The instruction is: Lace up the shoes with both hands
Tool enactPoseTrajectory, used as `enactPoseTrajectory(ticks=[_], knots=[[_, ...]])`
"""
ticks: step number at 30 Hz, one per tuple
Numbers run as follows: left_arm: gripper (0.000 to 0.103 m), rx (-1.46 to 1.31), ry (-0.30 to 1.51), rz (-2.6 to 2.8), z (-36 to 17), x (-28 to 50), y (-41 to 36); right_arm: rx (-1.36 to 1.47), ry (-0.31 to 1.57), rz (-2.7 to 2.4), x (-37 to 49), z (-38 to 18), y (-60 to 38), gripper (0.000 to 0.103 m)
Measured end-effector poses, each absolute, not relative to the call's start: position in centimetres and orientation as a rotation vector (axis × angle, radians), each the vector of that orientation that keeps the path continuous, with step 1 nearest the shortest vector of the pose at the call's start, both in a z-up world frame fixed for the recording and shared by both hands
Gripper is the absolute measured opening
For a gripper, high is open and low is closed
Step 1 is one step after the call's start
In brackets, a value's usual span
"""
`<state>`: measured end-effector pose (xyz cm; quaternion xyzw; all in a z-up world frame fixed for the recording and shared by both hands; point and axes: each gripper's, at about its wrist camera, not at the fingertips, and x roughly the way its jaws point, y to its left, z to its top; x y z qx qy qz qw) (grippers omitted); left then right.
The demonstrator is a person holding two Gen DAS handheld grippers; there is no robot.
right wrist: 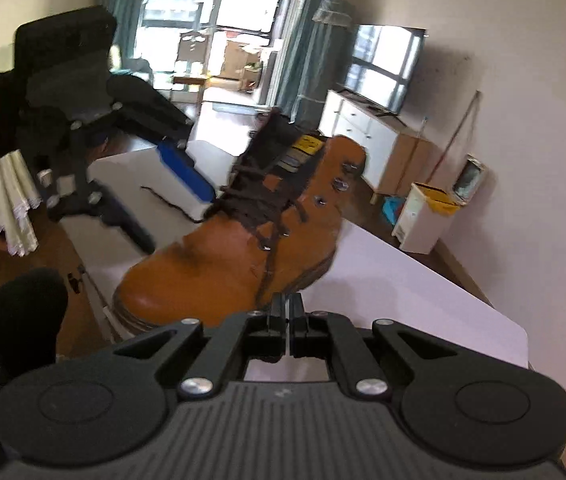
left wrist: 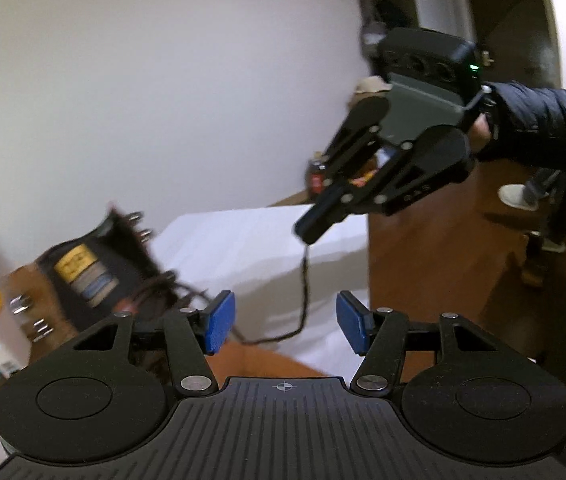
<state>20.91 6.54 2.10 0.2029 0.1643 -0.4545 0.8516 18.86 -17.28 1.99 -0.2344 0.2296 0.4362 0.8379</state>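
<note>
White table (right wrist: 403,280), apparently bearing boot (right wrist: 219,256)

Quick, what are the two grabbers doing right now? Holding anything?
Left gripper: open, nothing between its blue pads.
Right gripper: shut on the dark shoelace running from the brown boot.

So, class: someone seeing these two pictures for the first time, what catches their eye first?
The tan boot with dark laces, tipped on the white table, fills the middle of the right wrist view. The right gripper is shut on a lace end. The left gripper shows bright blue fingers, apart and empty.
</note>
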Motion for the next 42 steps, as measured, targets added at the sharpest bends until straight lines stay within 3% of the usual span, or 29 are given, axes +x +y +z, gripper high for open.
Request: enactPoseTrajectory(ticks=[3,8,9,11,13,17,22,29,30,32,34,39,42], knots=[[0.059,0.406,0.336,-0.957,0.9,21.8,5.0,-0.454,0.486,0.927,18.9,2.4,-17.8,0.002],[0.044,0.355,0.291,-0.935,-0.7,22.6,2.5,-0.353,0.477,0.953,18.7,4.5,-18.9,0.002],[0.039,0.352,0.285,-0.932,-0.8,22.6,2.3,-0.344,0.476,0.955,18.8,4.8,-19.1,0.002],[0.013,0.338,0.274,-0.915,-1.2,22.5,1.4,-0.321,0.470,0.958,18.9,5.4,-19.5,0.002],[0.004,0.327,0.278,-0.908,-1.5,22.5,1.0,-0.304,0.468,0.956,18.9,5.8,-19.8,0.002],[0.003,0.289,0.273,-0.864,-1.0,22.0,2.1,-0.263,0.472,0.946,19.2,5.6,-20.2,0.003],[0.003,0.315,0.317,-0.700,1.1,21.4,5.1,-0.168,0.454,0.911,19.8,5.4,-21.1,0.014],[0.003,0.433,0.457,-0.491,4.3,23.1,7.8,-0.123,0.450,0.849,21.7,4.3,-18.4,0.014],[0.003,0.451,0.460,-0.487,4.5,23.4,7.7,-0.108,0.451,0.843,22.0,4.3,-17.9,0.016],[0.003,0.486,0.468,-0.479,5.0,24.0,7.5,-0.078,0.452,0.826,22.4,4.4,-17.1,0.035],[0.003,0.496,0.467,-0.483,5.2,24.2,7.7,-0.038,0.451,0.793,23.0,4.6,-15.8,0.045],[0.003,0.520,0.473,-0.503,5.3,24.6,7.9,0.083,0.471,0.654,24.3,4.2,-13.3,0.045],[0.003,0.546,0.492,-0.520,5.0,25.0,7.5,0.137,0.472,0.601,24.9,3.9,-12.6,0.056]])
